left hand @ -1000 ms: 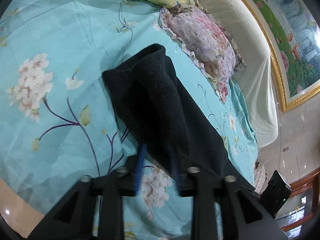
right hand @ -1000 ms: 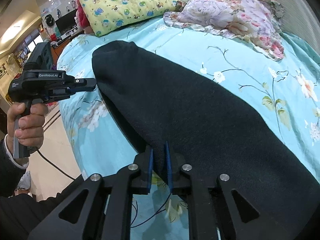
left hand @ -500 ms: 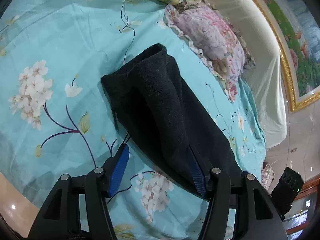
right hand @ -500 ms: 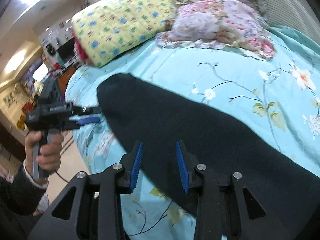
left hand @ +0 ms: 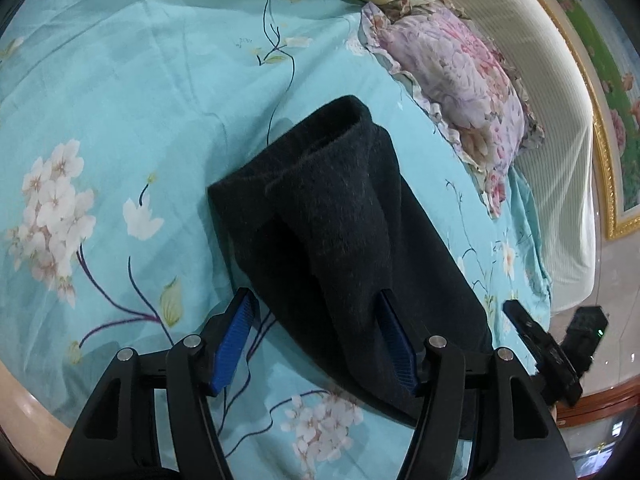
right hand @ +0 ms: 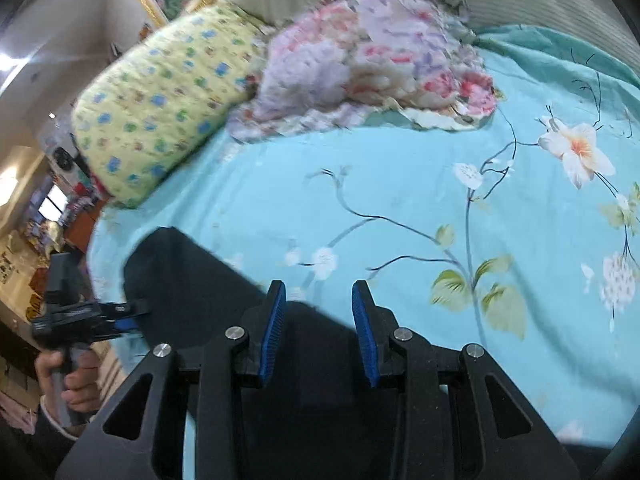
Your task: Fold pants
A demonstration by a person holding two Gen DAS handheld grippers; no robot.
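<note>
The black pants [left hand: 336, 216] lie folded lengthwise on the turquoise floral bedsheet [left hand: 100, 112], their narrow end pointing to the pillows. My left gripper [left hand: 316, 340] is open and empty, its blue pads on either side of the pants' near part. My right gripper [right hand: 319, 332] is open and empty, raised over the pants [right hand: 192, 276], which fill the lower left of the right wrist view. The left gripper also shows in the right wrist view [right hand: 120, 318], held in a hand at the bed's edge. The right gripper shows in the left wrist view [left hand: 540, 348] at the lower right.
A pink floral pillow [left hand: 460, 80] and a yellow patterned pillow [right hand: 160, 92] lie at the head of the bed. A cream padded headboard [left hand: 560, 128] stands behind them. The bed's edge and the floor [left hand: 24, 400] are at the lower left.
Both grippers have opened and let go of the pants. The right gripper has lifted and turned toward the pillows. The left gripper has opened wider over the pants.
</note>
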